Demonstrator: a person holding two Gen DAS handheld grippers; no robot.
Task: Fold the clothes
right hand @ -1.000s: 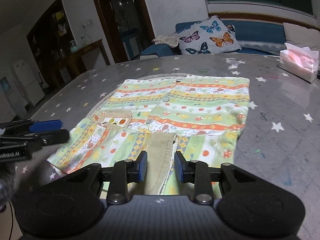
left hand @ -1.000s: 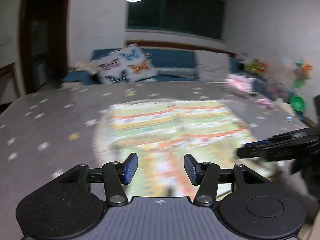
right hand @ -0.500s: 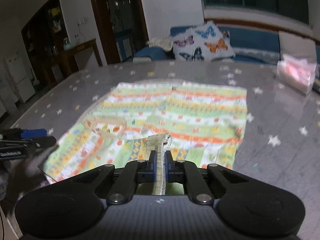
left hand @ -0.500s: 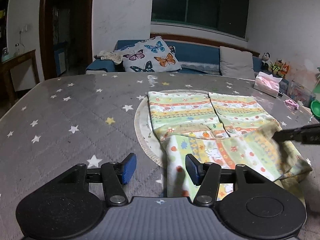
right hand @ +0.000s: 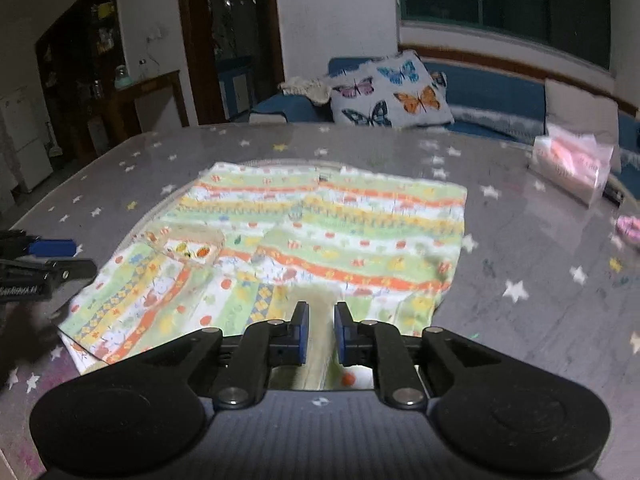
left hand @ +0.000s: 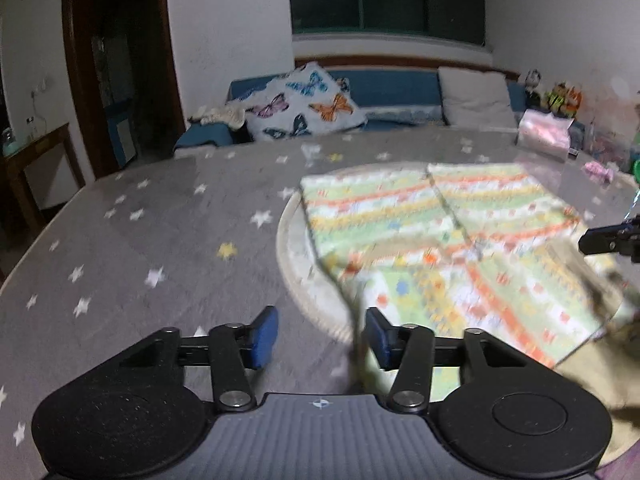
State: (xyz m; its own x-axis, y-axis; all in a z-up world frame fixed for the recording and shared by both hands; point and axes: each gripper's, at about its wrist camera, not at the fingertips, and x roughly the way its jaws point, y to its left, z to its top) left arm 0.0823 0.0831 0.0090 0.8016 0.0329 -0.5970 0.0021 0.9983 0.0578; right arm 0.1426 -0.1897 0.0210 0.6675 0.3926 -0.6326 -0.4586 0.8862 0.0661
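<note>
One garment [right hand: 320, 232], partly folded, lies spread on the counter [right hand: 520, 320]. The right gripper [right hand: 321, 334], jaws slightly apart, straddles its near hem; the left gripper [left hand: 320, 336] stands open at its near-left corner. Most folding remains.

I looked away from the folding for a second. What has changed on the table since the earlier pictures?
The right gripper closed on the beige band half a second ago; its jaws have since eased apart a little, the band still between them. The left gripper moved in on the patterned garment's near corner, its jaws narrowing, gripping nothing yet. The garment's far part, the tissue pack and the table stayed put.
</note>
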